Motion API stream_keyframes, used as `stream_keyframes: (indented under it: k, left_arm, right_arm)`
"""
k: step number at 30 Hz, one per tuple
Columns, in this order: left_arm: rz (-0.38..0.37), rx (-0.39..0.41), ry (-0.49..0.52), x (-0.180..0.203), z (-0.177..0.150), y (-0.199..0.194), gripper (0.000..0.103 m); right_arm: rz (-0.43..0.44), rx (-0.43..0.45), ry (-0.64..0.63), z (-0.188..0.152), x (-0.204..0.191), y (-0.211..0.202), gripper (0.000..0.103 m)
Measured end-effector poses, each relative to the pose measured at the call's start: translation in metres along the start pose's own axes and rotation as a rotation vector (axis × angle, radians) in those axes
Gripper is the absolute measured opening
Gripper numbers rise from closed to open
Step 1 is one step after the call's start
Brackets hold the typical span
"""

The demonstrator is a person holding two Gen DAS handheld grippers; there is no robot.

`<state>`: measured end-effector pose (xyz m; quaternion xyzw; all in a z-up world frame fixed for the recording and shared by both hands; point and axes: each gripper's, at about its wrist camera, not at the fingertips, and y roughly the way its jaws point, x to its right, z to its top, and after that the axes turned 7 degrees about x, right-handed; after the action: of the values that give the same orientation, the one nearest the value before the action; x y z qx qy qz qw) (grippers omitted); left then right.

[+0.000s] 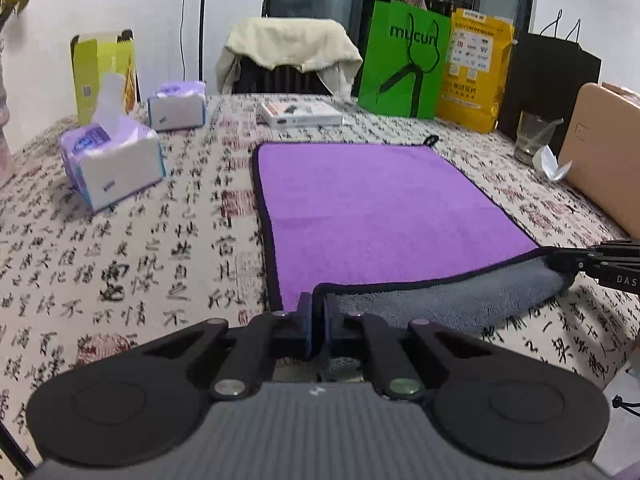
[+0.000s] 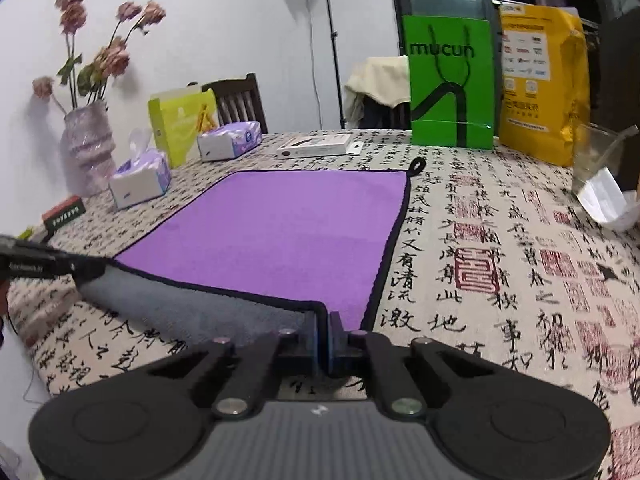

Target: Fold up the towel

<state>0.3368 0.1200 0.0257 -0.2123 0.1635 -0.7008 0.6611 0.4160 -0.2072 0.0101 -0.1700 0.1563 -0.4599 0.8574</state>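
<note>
A purple towel (image 1: 372, 208) with a black hem and grey underside lies flat on the calligraphy-print tablecloth; it also shows in the right wrist view (image 2: 280, 232). Its near edge is lifted, showing the grey side (image 1: 460, 296). My left gripper (image 1: 319, 304) is shut on the towel's near left corner. My right gripper (image 2: 325, 320) is shut on the near right corner. Each gripper shows in the other's view, the right gripper (image 1: 592, 264) and the left gripper (image 2: 60, 264), pinching the towel's corners. A hanging loop (image 2: 418, 166) sits at the far right corner.
Two tissue packs (image 1: 112, 164) (image 1: 176, 106) and a yellow-green box (image 1: 104, 68) stand at the left. A white box (image 1: 300, 114), green bag (image 1: 404, 60), yellow bag (image 1: 476, 68), black bag (image 1: 548, 80), glass (image 1: 532, 136) and tan case (image 1: 604, 152) line the back and right. A flower vase (image 2: 88, 148) stands far left.
</note>
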Motion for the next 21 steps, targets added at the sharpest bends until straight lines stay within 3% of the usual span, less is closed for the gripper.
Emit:
stream_keyframes:
  k: [12, 21]
  left_arm:
    - [0.036, 0.109, 0.040, -0.001, 0.052, 0.033, 0.006]
    - [0.037, 0.121, 0.011, -0.017, 0.107, 0.103, 0.006]
  right_arm:
    - [-0.030, 0.087, -0.082, 0.035, 0.006, 0.019, 0.004]
    - [0.014, 0.059, 0.019, 0.082, 0.049, 0.084, 0.004]
